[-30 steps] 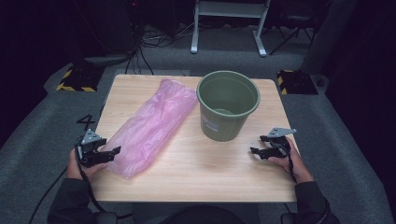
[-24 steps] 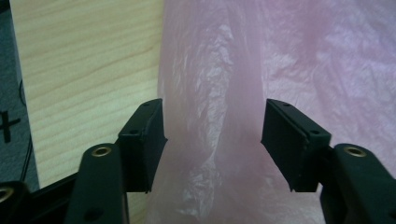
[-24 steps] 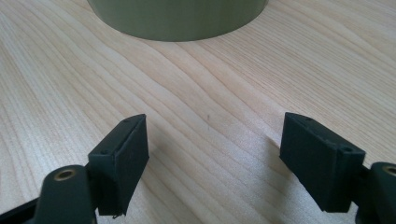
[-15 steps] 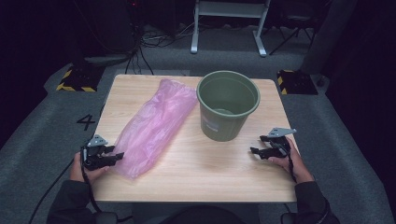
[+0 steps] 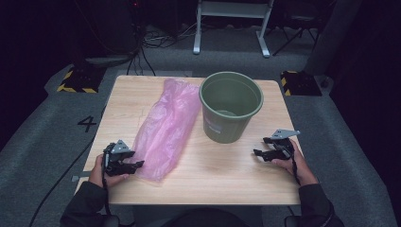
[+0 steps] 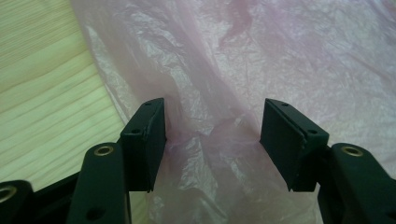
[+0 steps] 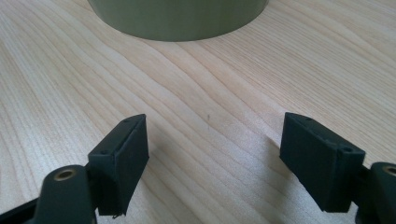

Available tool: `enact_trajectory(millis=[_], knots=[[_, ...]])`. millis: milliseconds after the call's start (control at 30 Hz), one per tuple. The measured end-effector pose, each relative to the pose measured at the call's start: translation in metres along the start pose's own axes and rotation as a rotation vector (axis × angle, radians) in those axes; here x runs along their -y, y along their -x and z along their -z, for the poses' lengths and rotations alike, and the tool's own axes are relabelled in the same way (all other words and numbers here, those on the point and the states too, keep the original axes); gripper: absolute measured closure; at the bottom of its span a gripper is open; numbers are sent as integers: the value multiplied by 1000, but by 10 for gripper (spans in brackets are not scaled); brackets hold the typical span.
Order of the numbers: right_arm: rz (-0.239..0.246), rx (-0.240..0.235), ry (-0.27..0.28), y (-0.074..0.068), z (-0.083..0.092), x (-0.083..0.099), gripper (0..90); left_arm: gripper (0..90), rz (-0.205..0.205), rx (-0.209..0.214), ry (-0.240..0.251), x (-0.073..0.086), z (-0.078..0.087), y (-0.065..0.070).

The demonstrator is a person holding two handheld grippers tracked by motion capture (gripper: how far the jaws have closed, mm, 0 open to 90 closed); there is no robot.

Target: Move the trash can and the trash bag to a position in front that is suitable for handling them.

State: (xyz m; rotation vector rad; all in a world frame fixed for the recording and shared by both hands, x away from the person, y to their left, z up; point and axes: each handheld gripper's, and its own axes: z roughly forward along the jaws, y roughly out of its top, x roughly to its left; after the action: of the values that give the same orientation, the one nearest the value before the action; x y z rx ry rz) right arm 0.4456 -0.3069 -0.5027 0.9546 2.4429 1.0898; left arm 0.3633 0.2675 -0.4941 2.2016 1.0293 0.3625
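High view: the pink bag lies flat on the table beside the green bucket. Left gripper view: the left gripper straddles bag film, jaws apart (just reopening slightly). Right gripper view: the right gripper gapes wide over bare wood

You are working at a light wooden table that is standing on grey carpet. A crumpled pink plastic bag is lying lengthwise on its left half, and a green bucket is standing upright just beside it, toward the far right.
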Motion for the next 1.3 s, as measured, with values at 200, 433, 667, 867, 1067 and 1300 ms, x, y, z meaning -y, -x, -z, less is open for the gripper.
enact_trajectory(millis=[200, 433, 667, 867, 1067, 1300], knots=[[0, 0, 0, 0, 0, 0, 239, 425, -26, -8, -17, -12, -11, 24], [0, 1, 0, 0, 0, 0, 239, 428, -78, 35, -28, -25, -22, 53], [1, 1, 0, 0, 0, 0, 238, 432, -117, 85, -18, -36, -35, 81], [-1, 6, -1, 0, 0, 0, 235, 433, -137, 98, -13, -46, -45, 100], [-1, 7, -1, 0, 0, 0, 233, 401, -161, 120, -9, -56, -56, 118], [-2, 16, -1, -2, 0, 0, 232, 215, -212, 102, -20, -64, -63, 137]])
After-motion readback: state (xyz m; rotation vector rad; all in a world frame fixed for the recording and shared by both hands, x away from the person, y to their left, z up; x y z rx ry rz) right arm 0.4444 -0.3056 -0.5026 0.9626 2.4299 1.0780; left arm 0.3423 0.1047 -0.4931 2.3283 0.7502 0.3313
